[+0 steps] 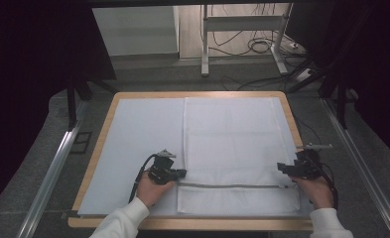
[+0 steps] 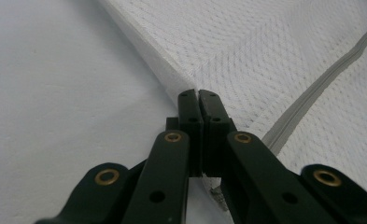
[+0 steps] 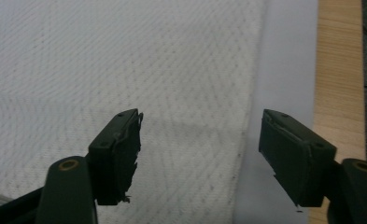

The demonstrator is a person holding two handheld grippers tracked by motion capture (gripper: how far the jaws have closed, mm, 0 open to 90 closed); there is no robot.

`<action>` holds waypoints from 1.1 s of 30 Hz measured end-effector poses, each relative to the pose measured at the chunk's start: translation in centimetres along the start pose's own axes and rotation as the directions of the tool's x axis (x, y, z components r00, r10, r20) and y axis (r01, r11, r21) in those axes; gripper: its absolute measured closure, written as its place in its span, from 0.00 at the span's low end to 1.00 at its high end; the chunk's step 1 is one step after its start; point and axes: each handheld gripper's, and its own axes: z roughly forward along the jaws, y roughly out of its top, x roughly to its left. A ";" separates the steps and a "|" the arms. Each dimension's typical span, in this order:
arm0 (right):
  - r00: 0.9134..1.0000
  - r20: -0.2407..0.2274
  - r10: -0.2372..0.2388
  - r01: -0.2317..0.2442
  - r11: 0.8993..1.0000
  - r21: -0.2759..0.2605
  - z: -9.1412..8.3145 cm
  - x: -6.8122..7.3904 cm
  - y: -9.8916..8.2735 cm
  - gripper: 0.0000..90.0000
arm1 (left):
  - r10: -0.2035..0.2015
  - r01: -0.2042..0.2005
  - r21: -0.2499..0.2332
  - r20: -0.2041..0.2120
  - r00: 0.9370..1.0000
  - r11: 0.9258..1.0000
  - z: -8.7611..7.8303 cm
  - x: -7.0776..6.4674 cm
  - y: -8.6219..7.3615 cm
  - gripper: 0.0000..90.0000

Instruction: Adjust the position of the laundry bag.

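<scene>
White mesh bag point(image 1: 232, 148) lies flat on the right half of a pale sheet point(image 1: 138, 148) covering the wooden surface point(image 1: 100, 144). Weave is a fine dotted mesh; faint fold lines cross it. A grey zipper point(image 1: 232, 186) runs side to side near the bag's near edge, with a strip of mesh below it toward the person. Left claw point(image 1: 181, 173) sits at the bag's left edge, just above the zipper's left end; in the left gripper view its jaws are pressed together, tips point(image 2: 199, 100) pinching the folded edge of the bag point(image 2: 265, 46), which rises slightly into a ridge there. Zipper point(image 2: 312, 84) passes just right of the jaws in that view, running away on a diagonal. Right claw point(image 1: 283, 168) is at the bag's right edge, near the zipper's right end; in the right gripper view its jaws stand wide apart point(image 3: 200, 154) with nothing between them, one jaw over the mesh point(image 3: 102, 60), the other over the sheet margin point(image 3: 284, 56) beside the wood rim point(image 3: 337, 60). Cannot tell whether the jaws touch the fabric. Left hand point(image 1: 150, 191) and right hand point(image 1: 317, 191) enter from the near edge, white sleeves. No brand, label or writing readable on anything. Beyond the surface: grey floor, cables point(image 1: 262, 44), a white frame leg point(image 1: 205, 39).
</scene>
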 end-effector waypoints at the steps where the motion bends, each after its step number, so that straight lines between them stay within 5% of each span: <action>1: 1.000 0.000 0.007 -0.007 1.000 -0.002 -0.1 -0.2 -0.1 0.34 | 0.000 0.000 0.002 0.000 1.000 1.000 0.0 0.0 0.0 0.99; 15: 0.999 -0.013 0.035 -0.034 0.997 0.064 -0.4 -1.1 -1.0 0.46 | 0.003 -0.003 0.002 -0.004 1.000 1.000 0.0 -0.1 0.0 1.00; 23: 1.000 -0.012 0.024 -0.022 0.995 0.098 -0.3 -0.9 -1.2 0.62 | 0.008 -0.008 0.001 -0.003 1.000 1.000 -0.1 -0.2 0.1 0.99; 26: 1.000 -0.024 0.003 0.000 0.995 0.096 -0.1 -0.7 -1.2 0.69 | 0.008 -0.008 0.002 -0.001 1.000 1.000 0.0 -0.2 0.1 0.99; 33: 0.997 0.046 -0.064 0.059 0.993 0.098 -0.1 -0.2 -1.2 0.92 | 0.010 -0.010 0.001 -0.003 1.000 1.000 0.0 -0.2 0.1 0.99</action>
